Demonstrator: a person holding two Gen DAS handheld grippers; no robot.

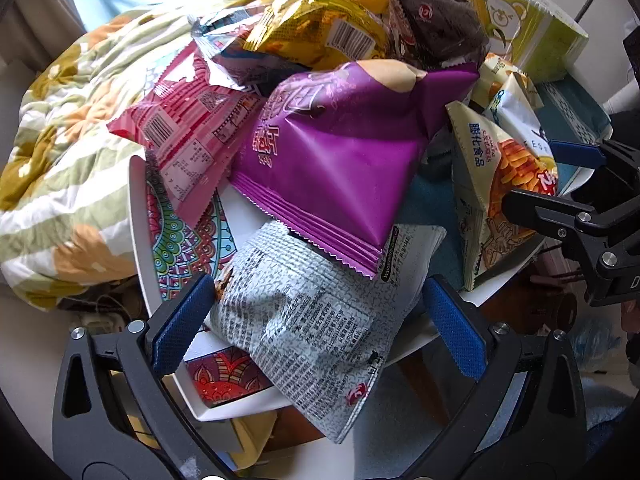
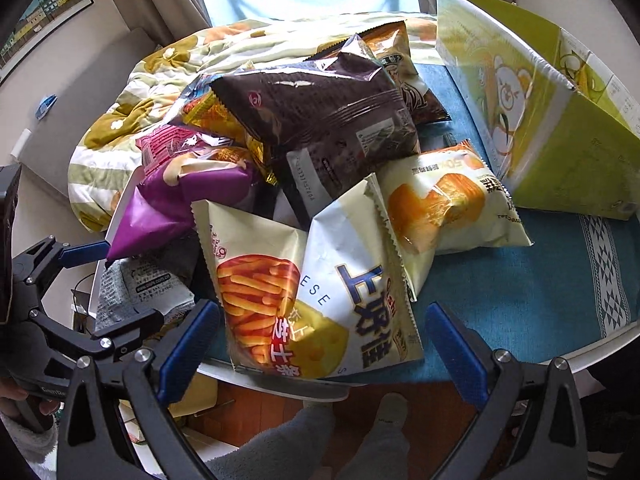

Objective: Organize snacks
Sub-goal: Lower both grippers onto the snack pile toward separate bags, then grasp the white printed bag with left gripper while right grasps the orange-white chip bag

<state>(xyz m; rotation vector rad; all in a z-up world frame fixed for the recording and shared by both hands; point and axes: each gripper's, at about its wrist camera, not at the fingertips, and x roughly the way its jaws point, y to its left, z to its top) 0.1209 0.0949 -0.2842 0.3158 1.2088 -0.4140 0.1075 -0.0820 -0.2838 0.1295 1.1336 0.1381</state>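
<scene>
Both grippers, left (image 1: 316,324) and right (image 2: 322,338), gaped empty by the snack pile (image 2: 320,152) on the table (image 2: 520,296); grey bag (image 1: 312,316) overhanging the edge risked sliding off if nudged.

Readable print on the snack bags
Cream cheese-stick bag (image 2: 320,296): "上好佳", "芝士条", "膨化食品"; grey bag (image 1: 312,320): a mostly illegible web address.

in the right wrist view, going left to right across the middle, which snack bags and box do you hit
purple bag → cheese stick bag → pale bag with the orange pastry picture → green bear box
</scene>
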